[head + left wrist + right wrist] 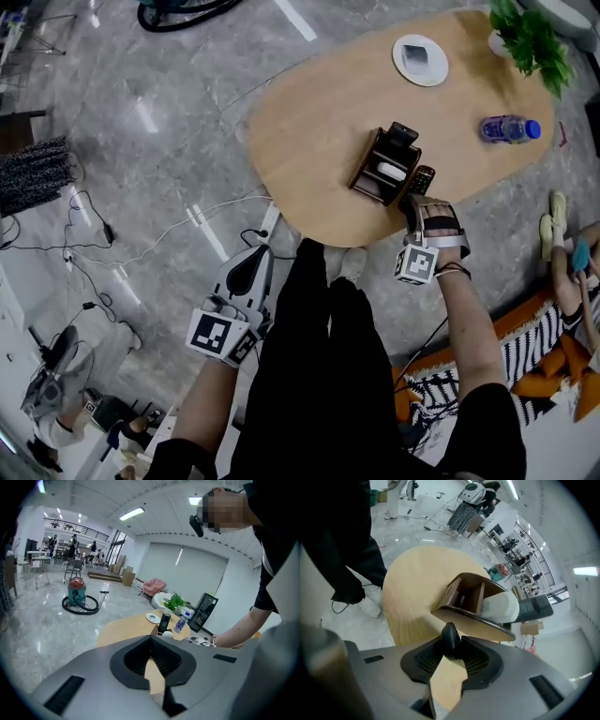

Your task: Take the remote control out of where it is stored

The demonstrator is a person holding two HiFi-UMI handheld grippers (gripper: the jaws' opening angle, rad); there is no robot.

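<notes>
Held remote: a black remote control (422,178) (450,640) sits outside the wooden organizer (367,167) (461,588), just beside its wall on the person's right, at the near edge of the table (309,122). I cannot tell whether it rests on the tabletop.
Right gripper: the right gripper (421,199) (450,648) has its jaws clamped on the rounded end of that black remote control and points steeply down.
Organizer: an open, brown, compartmented box that stands upright near the table's near edge.
Still stored: a white remote (391,172) (502,606) lies in a middle compartment. A second black remote (403,134) (534,607) stands at the far end and sticks up above the rim.
Left gripper: the left gripper (255,255) (151,645) has its jaws closed together on nothing. It is held low over the floor, off the table on the person's left.
Table: an oval with a light wood top.
Farther on the table: a water bottle (509,128) with a blue cap lies on its side, well apart from the organizer. Beyond it are a round white dish (419,59) and a green potted plant (531,37).
Floor: grey marble with loose cables (159,239).
</notes>
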